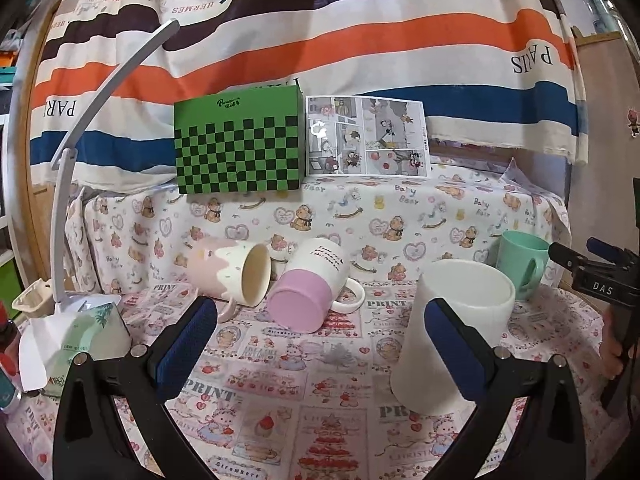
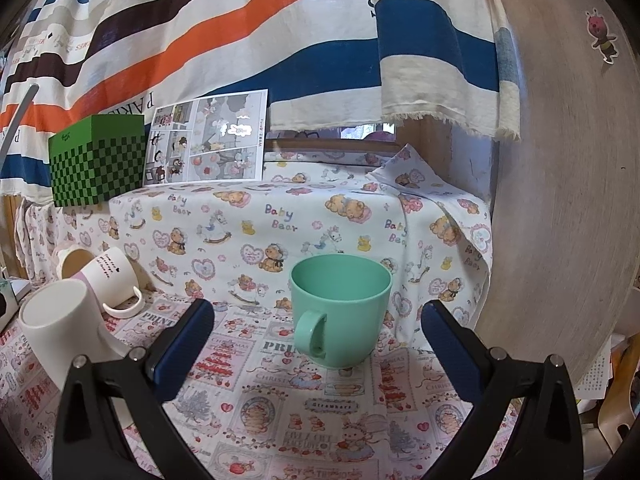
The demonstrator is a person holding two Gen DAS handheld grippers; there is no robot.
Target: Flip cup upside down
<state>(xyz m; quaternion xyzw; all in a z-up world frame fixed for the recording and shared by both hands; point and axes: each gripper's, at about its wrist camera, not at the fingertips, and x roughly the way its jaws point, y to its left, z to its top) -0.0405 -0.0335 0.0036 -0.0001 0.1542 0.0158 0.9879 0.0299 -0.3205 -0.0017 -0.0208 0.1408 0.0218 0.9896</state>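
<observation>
Print-covered table (image 2: 320, 420) underfoot, strawberry and bear cloth all over. Nearest, right gripper (image 2: 318, 350) spread wide, fingers (image 2: 184, 348) released, nothing between them. Just beyond, at 12 o'clock, green cup (image 2: 340, 312) upright, mouth up, handle toward the camera. Left gripper (image 1: 320, 348) likewise spread, gripping nothing; white cup (image 1: 456, 332) just at its right finger, contact unclear. Farther, at 11 o'clock, lilac-based mug (image 1: 308, 288) and pink mug (image 1: 228, 274) lying on their sides. At the back, green checkered box (image 1: 238, 144) beside comic sheet (image 1: 366, 138), under striped cloth (image 1: 320, 32).
</observation>
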